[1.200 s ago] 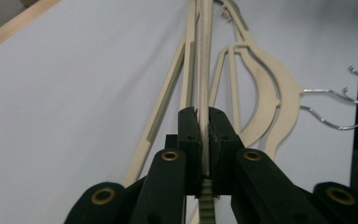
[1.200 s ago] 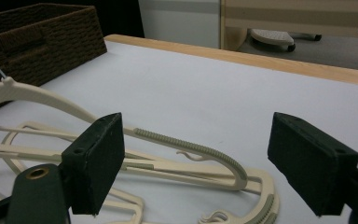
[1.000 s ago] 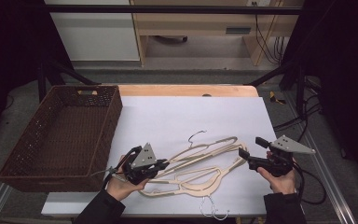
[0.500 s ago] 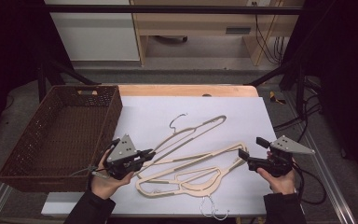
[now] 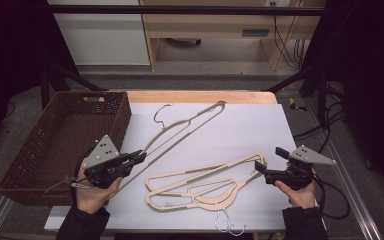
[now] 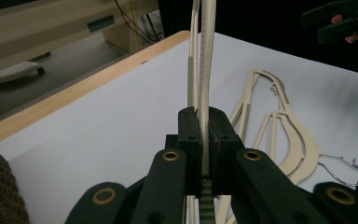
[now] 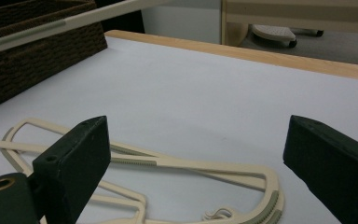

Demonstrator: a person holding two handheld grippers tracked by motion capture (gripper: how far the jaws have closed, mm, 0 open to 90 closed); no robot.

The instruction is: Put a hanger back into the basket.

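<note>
You are working at a table spread with a white sheet [image 5: 240, 130], a wooden edge along its far side and a dark woven wicker basket [image 5: 55, 145] standing at its left. In the high view, your left gripper [image 5: 139, 157] has carried one cream plastic clothes hanger with a wire hook [image 5: 185, 127] up and leftward, away from the pile: a second ago it lay among the others, now it slants clear of them, hook toward the far edge. That separates one piece, which I judge is headed for the basket. The remaining cream hangers [image 5: 205, 182] lie tangled in the near middle of the sheet. Your left hand [image 5: 92, 192] sits low by the basket's near corner, the tool pointing right and away; your right hand [image 5: 297, 192] rests near the right edge, its right gripper [image 5: 262, 167] aimed left at the pile's end. In the left gripper view, the black jaws are pinched tight on the lifted hanger's [image 6: 204, 70] thin arm, which runs straight up out of them, with the pile [image 6: 279, 135] on the sheet beyond. In the right gripper view, the jaws have just been opening and stand wide apart with nothing between them, the end of the pile [image 7: 242, 175] lying just past them.
</note>
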